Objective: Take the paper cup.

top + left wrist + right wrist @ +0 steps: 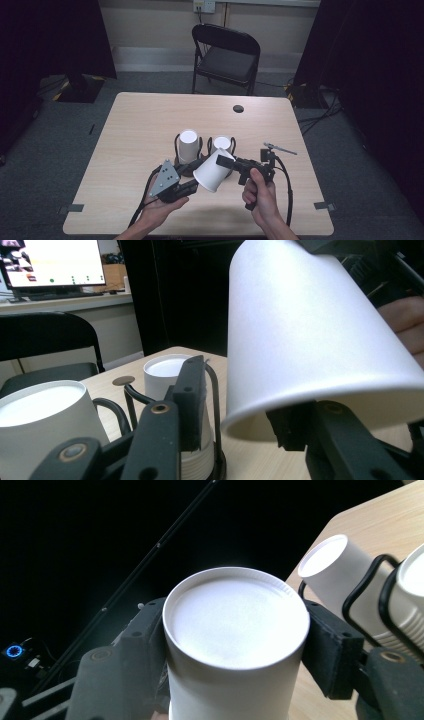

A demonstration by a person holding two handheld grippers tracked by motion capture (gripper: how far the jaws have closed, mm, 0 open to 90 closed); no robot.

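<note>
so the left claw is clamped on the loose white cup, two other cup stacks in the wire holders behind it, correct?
Wrong claw. The right claw is clamped on the loose white cup, as the right gripper view shows. The two cup stacks do sit in wire holders.

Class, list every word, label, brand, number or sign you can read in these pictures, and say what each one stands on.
No text can be read anywhere.
Monitor behind the chair: it shows a window with small icons and marks, too blurred to read.
Paper cups, the held cup and the two stacks in wire holders: plain white, no print.
Wall outlet: too small to tell any marking.
Table: bare wood, no label.
</note>
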